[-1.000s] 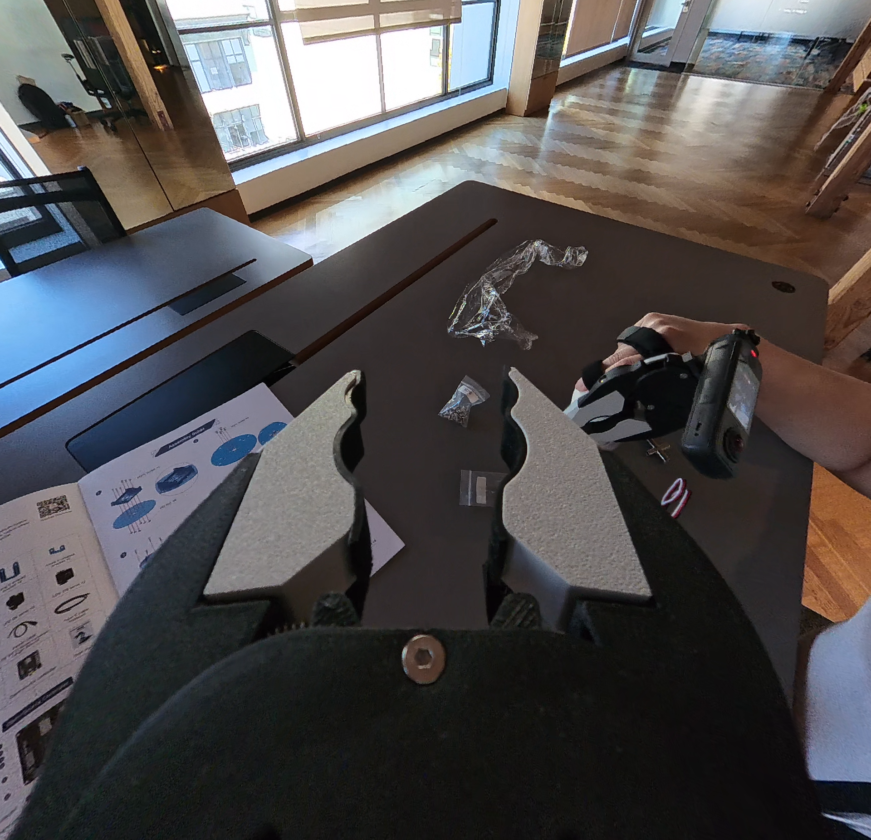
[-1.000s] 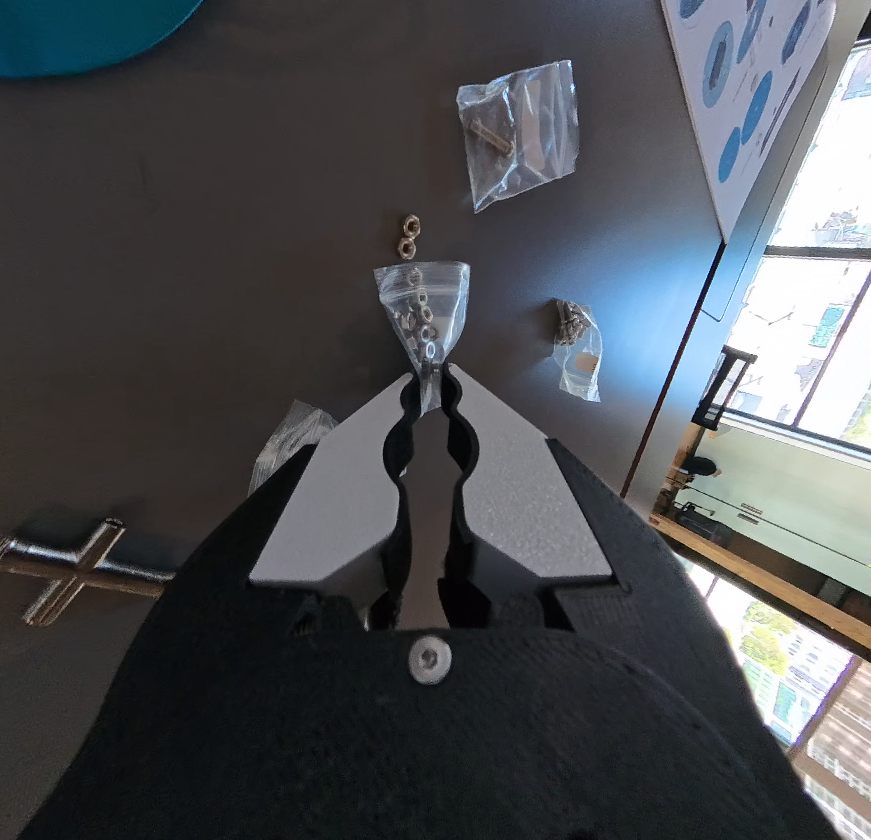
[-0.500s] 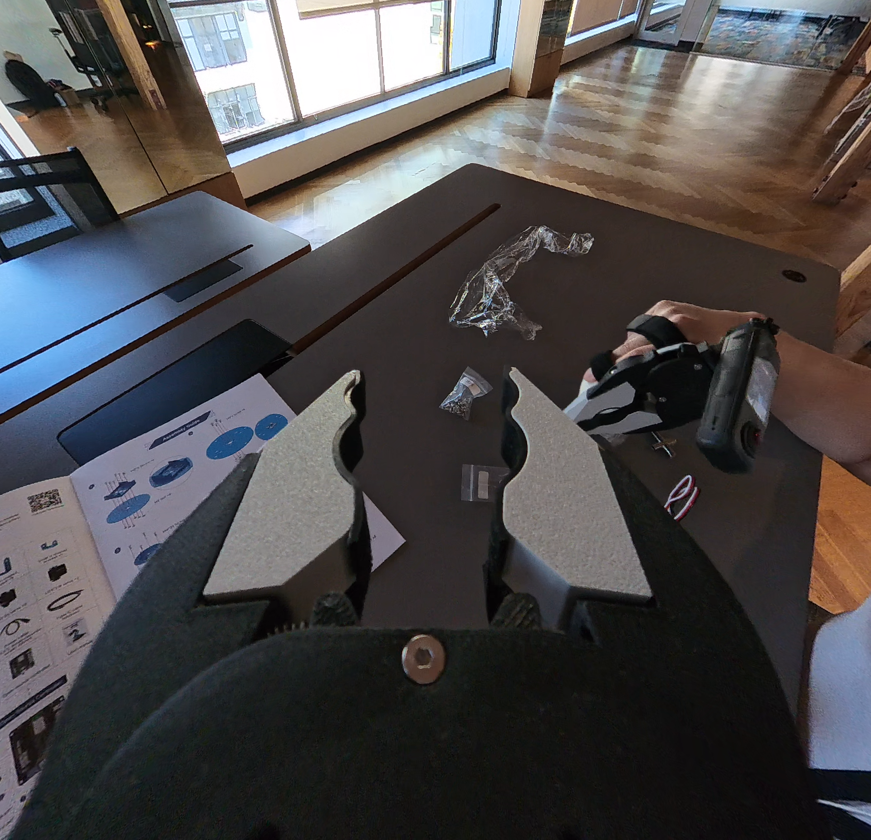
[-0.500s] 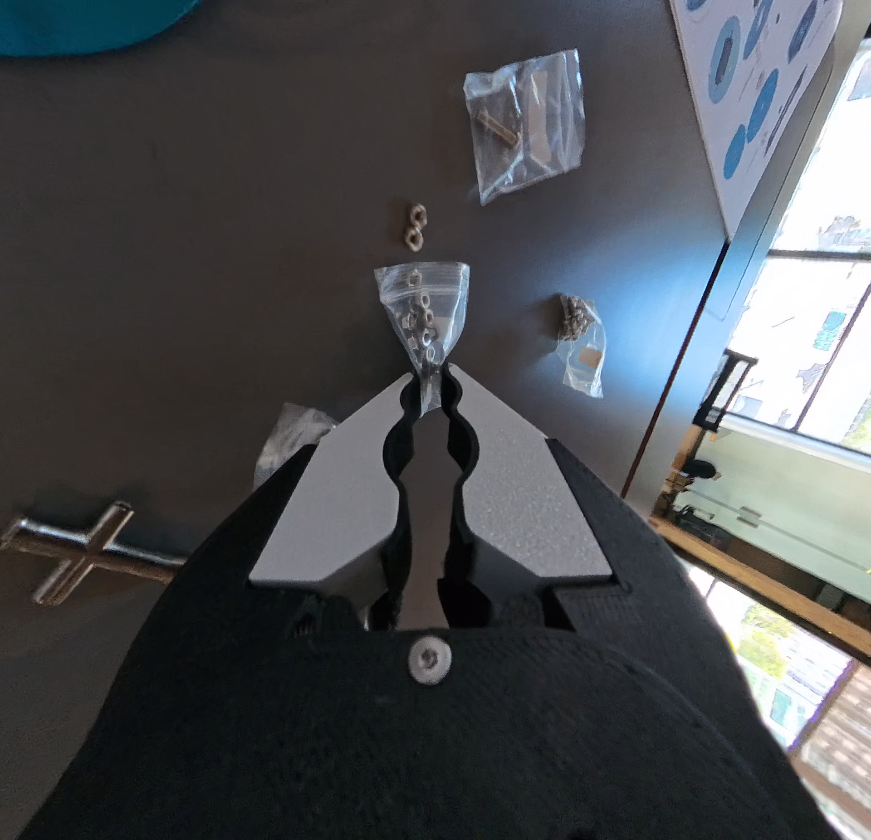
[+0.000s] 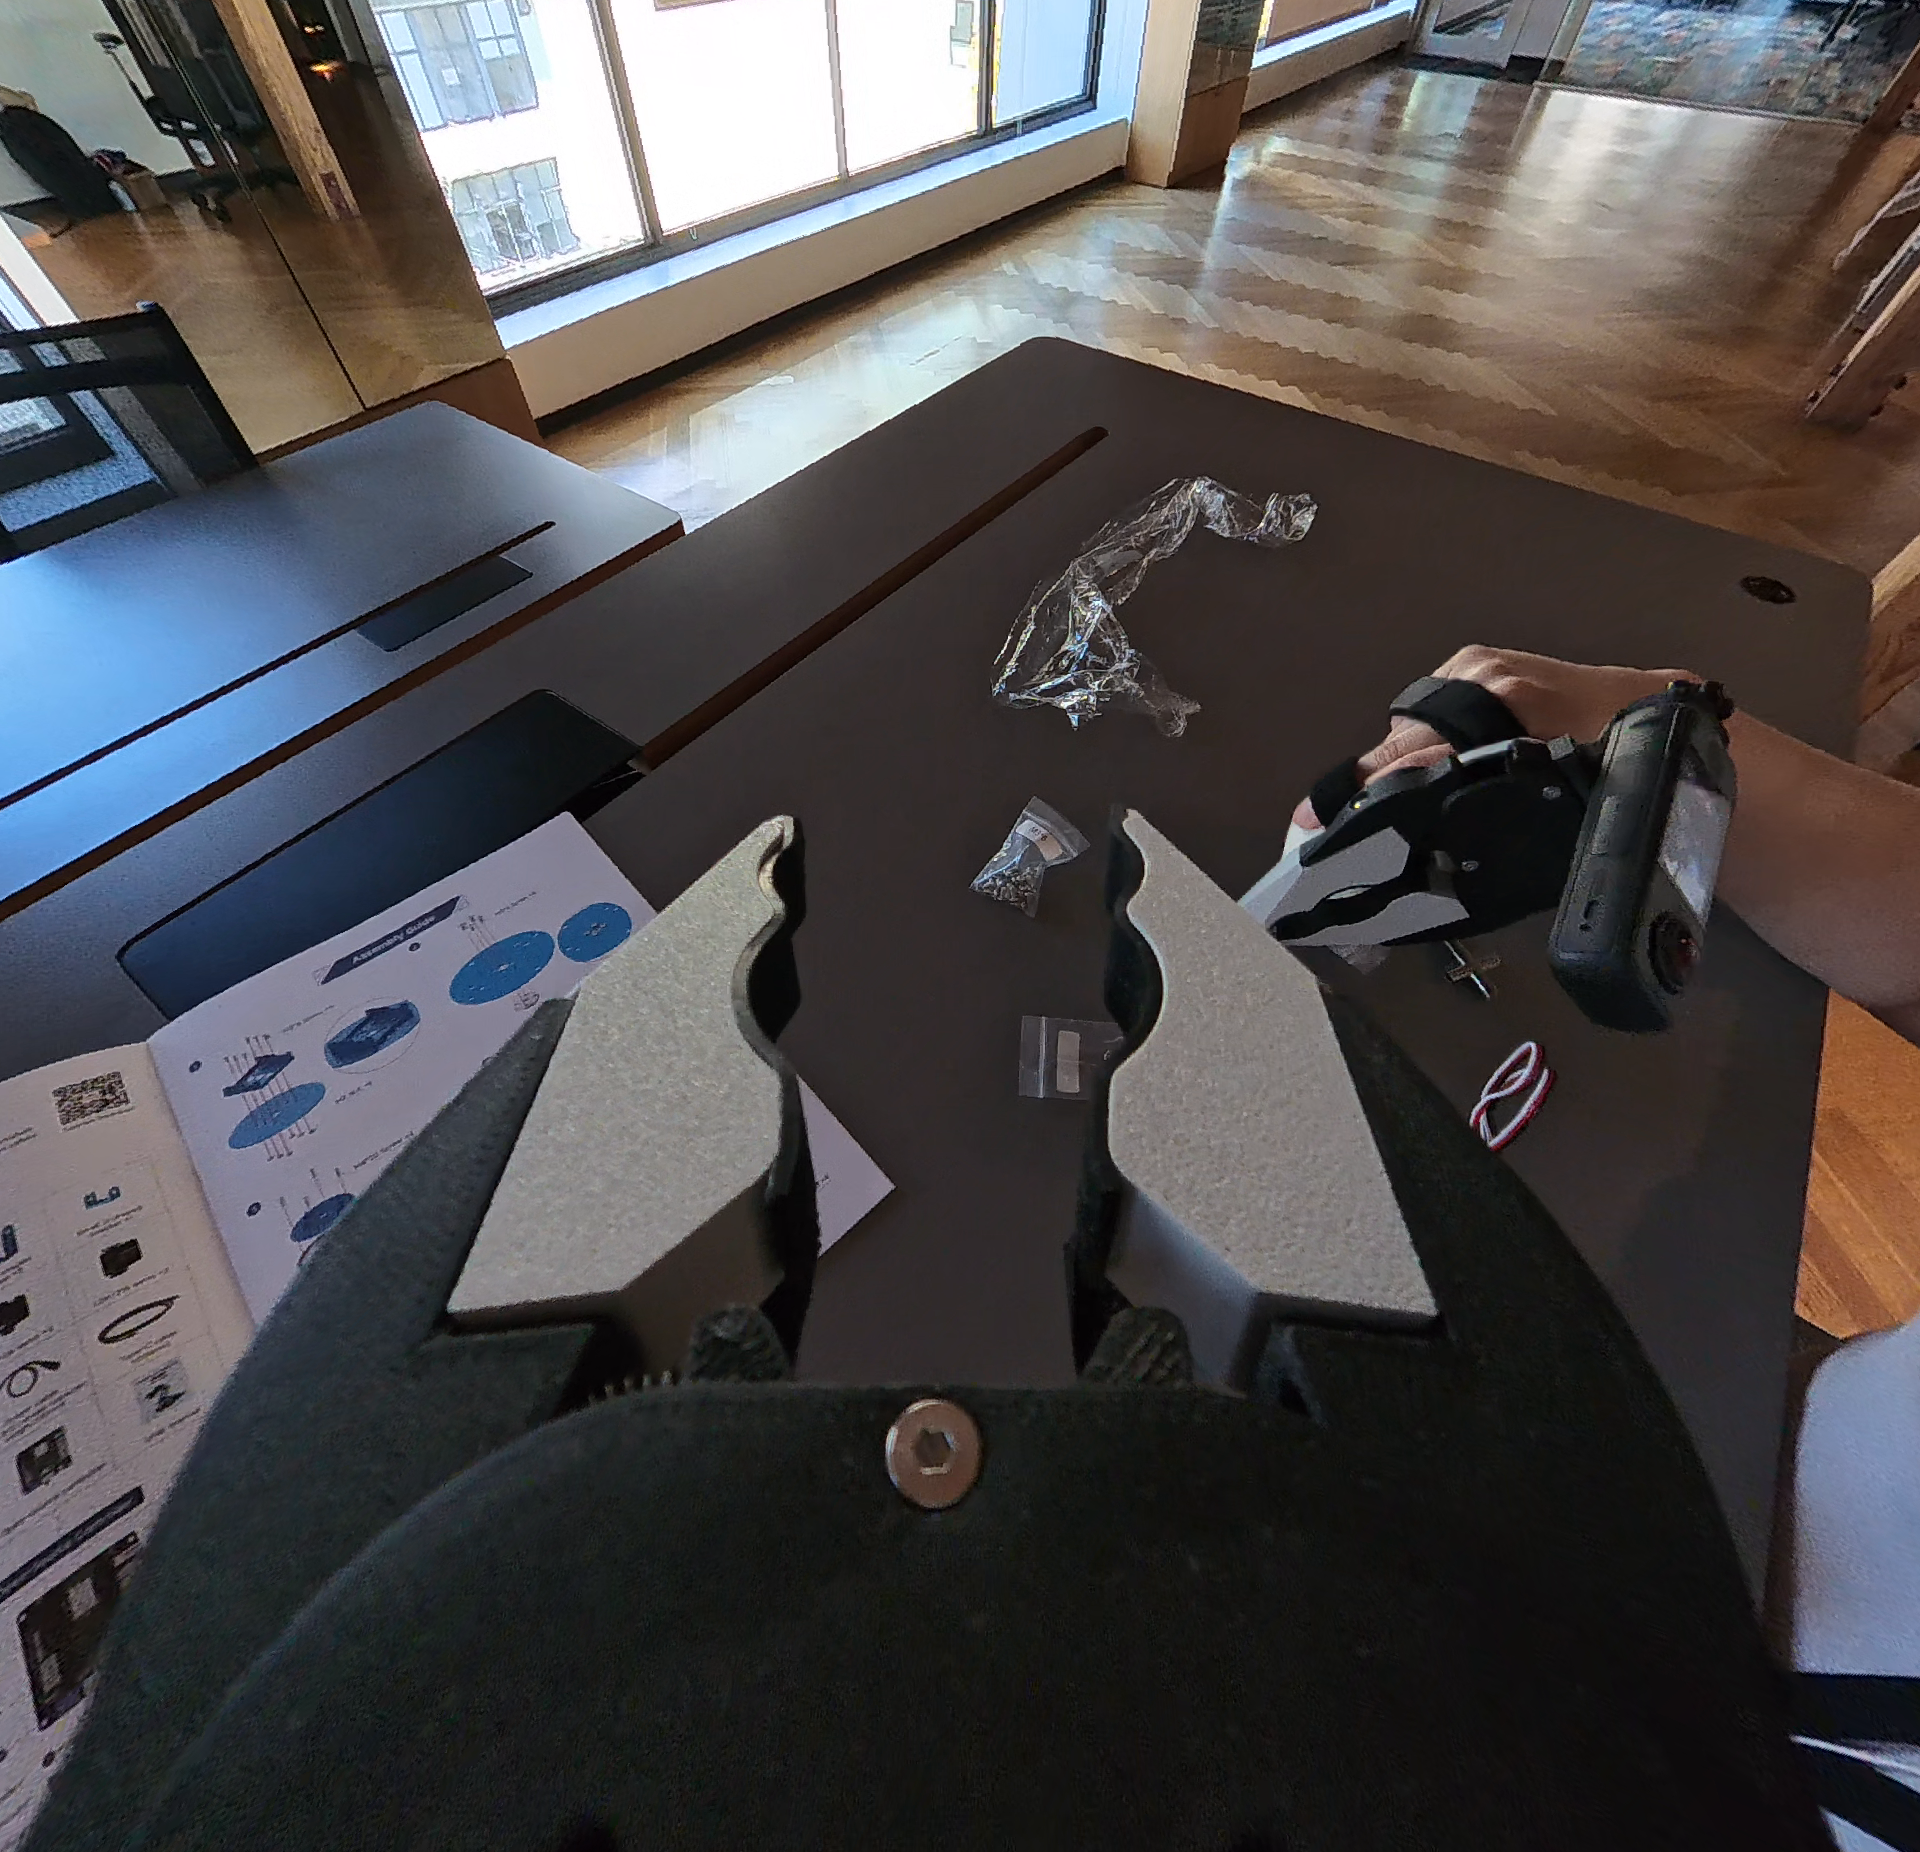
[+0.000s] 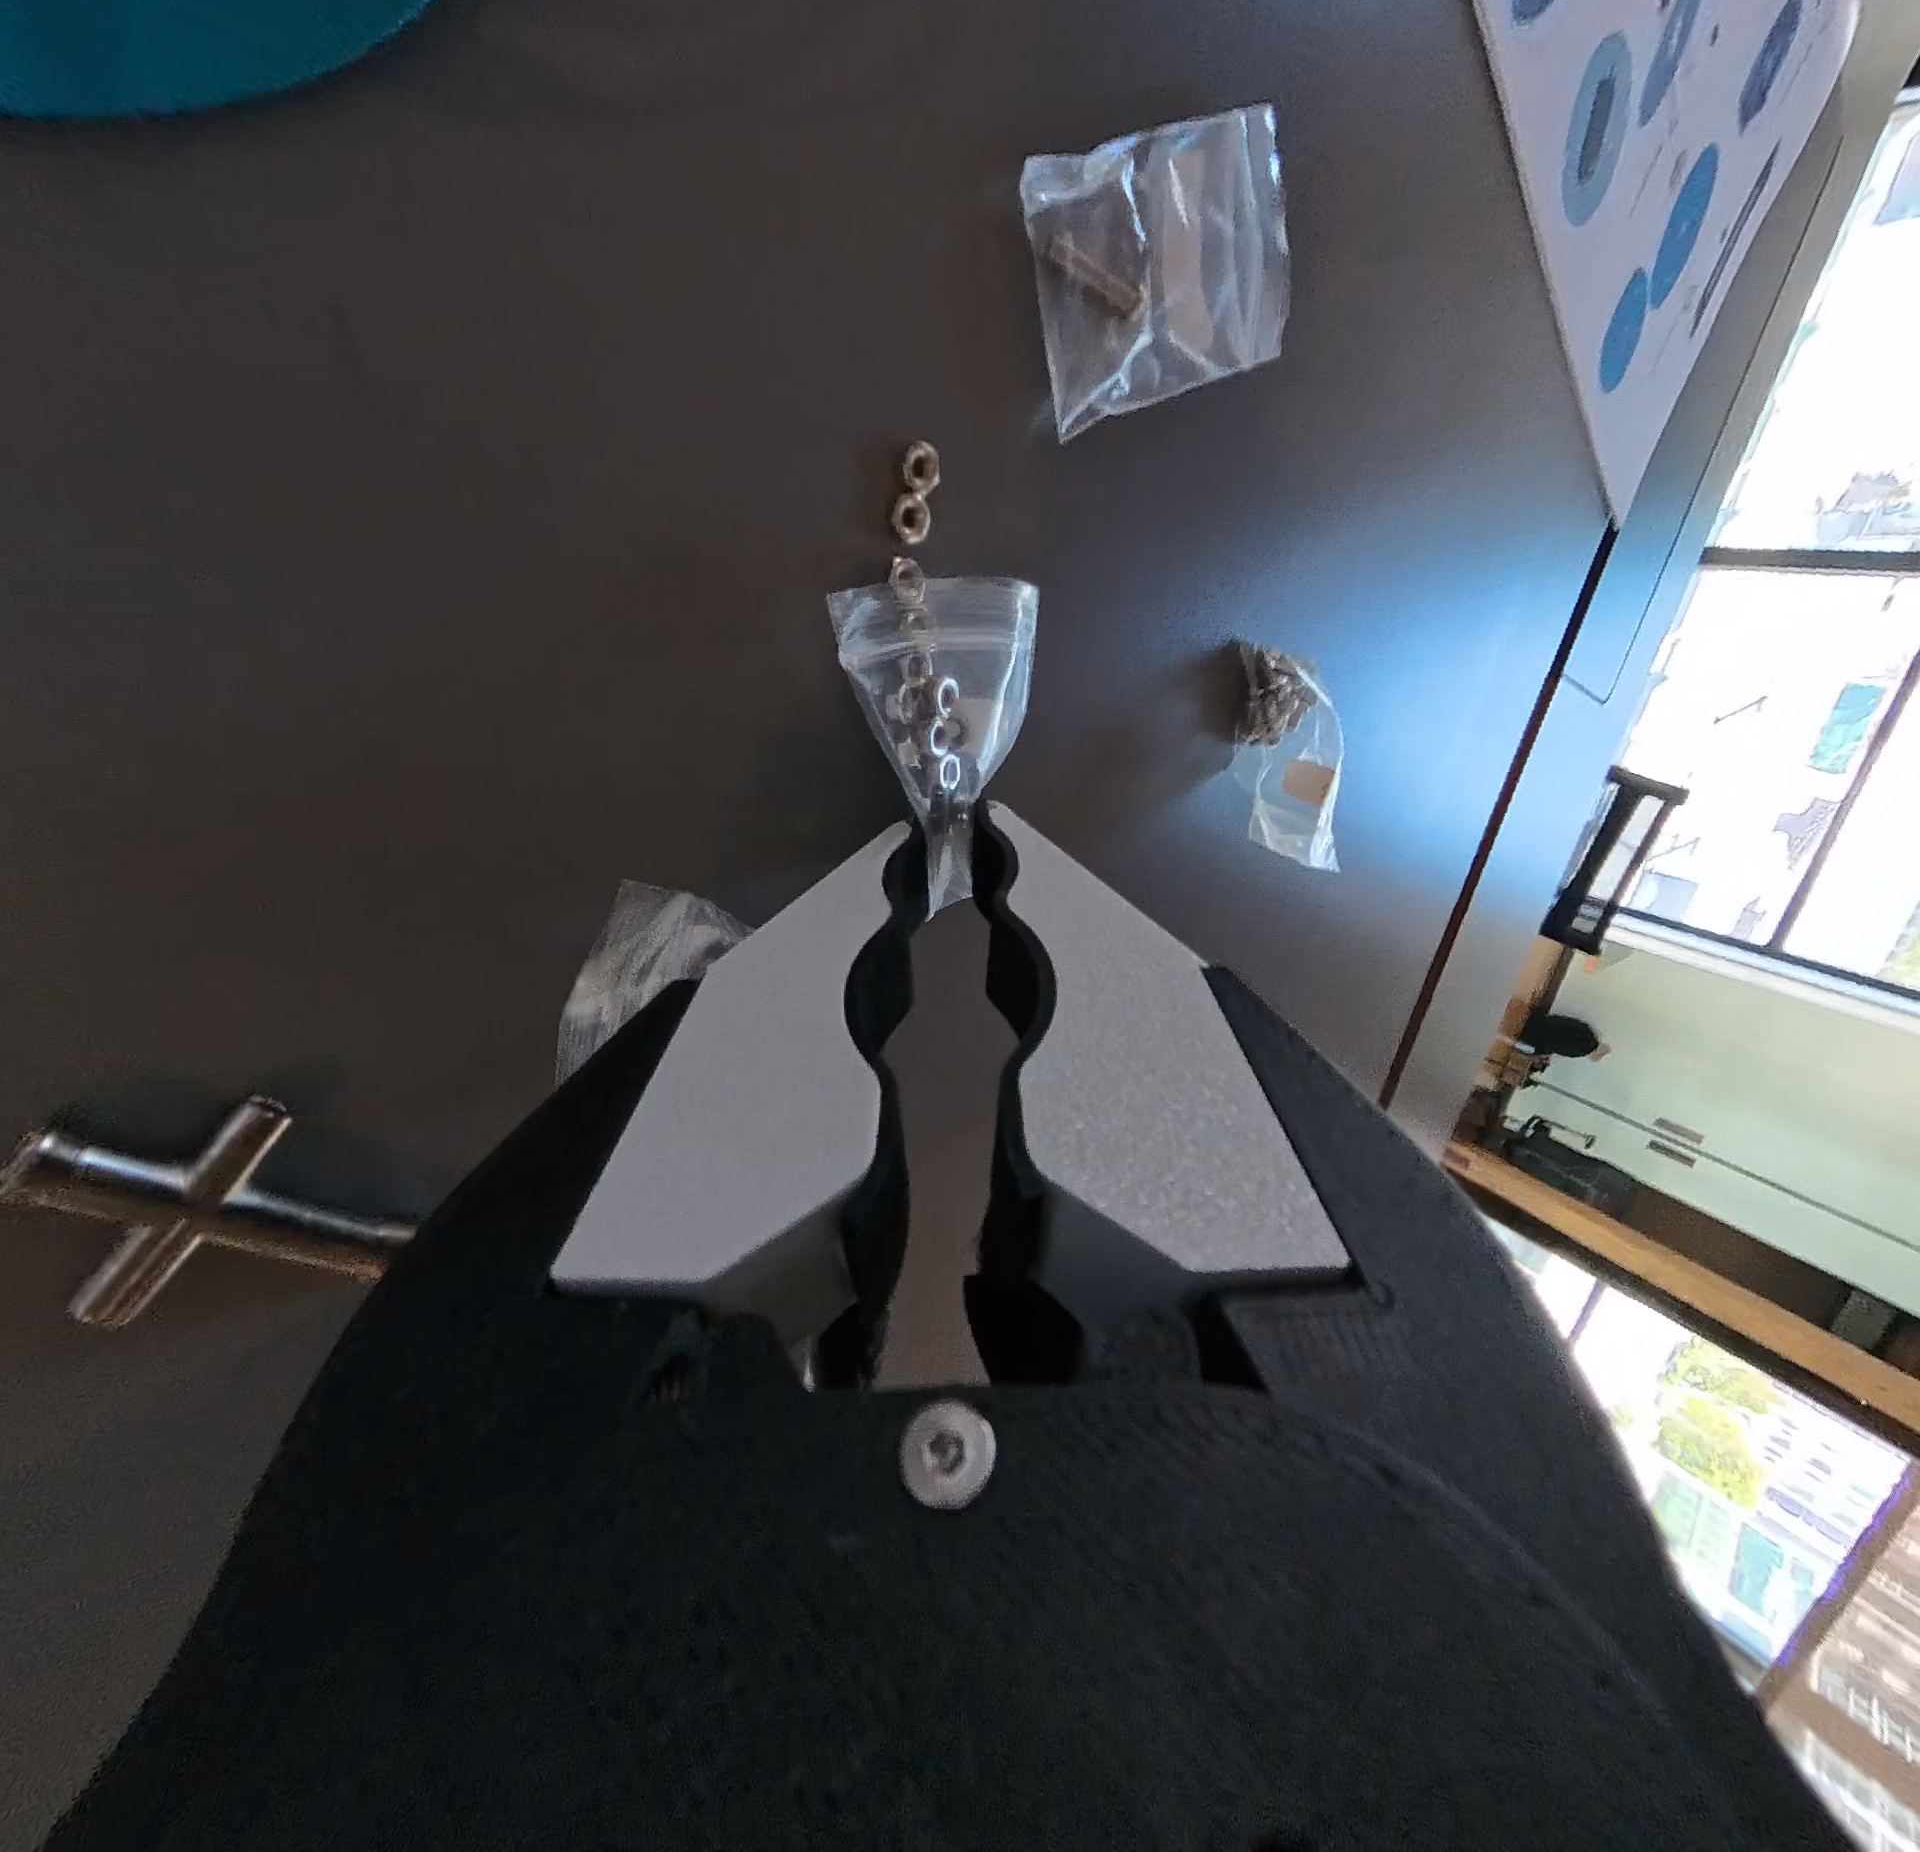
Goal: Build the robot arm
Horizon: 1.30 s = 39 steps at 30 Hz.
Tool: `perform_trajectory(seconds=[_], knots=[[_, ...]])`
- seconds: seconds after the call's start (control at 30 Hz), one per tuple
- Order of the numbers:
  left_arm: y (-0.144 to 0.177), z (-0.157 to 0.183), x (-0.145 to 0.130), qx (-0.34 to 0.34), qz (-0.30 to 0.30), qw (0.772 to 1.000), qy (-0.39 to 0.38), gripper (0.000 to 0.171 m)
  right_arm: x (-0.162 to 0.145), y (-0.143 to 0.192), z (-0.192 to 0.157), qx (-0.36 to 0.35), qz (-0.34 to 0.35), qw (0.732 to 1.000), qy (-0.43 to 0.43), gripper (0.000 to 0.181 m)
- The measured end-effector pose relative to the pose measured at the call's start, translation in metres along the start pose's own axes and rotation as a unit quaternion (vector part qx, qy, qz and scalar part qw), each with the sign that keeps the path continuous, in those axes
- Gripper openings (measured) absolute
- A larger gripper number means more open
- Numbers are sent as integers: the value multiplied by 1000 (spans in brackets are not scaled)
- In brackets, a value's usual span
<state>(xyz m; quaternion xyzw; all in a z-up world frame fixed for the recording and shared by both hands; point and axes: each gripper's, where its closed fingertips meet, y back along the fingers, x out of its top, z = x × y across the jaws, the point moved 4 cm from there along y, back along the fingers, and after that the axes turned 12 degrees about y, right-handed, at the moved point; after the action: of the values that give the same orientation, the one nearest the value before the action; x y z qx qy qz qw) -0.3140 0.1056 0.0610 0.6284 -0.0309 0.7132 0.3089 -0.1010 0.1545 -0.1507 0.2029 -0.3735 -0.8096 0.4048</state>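
My right gripper [image 6: 948,815] is shut on the corner of a small clear bag of nuts [image 6: 935,680], held mouth down above the dark table [image 6: 416,555]. Two loose nuts [image 6: 914,498] lie on the table below the bag's mouth, and a third nut [image 6: 907,576] is at the mouth. My left gripper [image 5: 951,846] is open and empty above the table, over a flat clear bag [image 5: 1065,1054]. The right gripper [image 5: 1351,883] also shows in the left wrist view, held by a hand.
A bag with a bolt [image 6: 1153,264], a bag of screws [image 6: 1283,732], a metal cross wrench [image 6: 177,1210], a teal disc [image 6: 208,15] and an instruction booklet [image 5: 260,1106] lie on the table. Crumpled clear wrap [image 5: 1112,607] and a red-white band [image 5: 1512,1090] lie farther off. Across from one pair of fingers to the other is roughly 30 cm.
The nuts have slid down to the bag's mouth and a third one is coming out. The right gripper has lifted slightly. The left gripper has hardly moved.
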Motion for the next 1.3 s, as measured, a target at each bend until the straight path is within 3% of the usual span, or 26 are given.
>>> perform_trajectory(seconds=[0.67, 1.3], knots=[[-1, 1, -1, 1, -4, 1000, -2, 57, 12, 2, -2, -9, -1, 999, 35, 5], [-2, 0, -2, 3, -6, 1000, -3, 58, 4, 2, -2, -2, -8, 1000, 16, 5]])
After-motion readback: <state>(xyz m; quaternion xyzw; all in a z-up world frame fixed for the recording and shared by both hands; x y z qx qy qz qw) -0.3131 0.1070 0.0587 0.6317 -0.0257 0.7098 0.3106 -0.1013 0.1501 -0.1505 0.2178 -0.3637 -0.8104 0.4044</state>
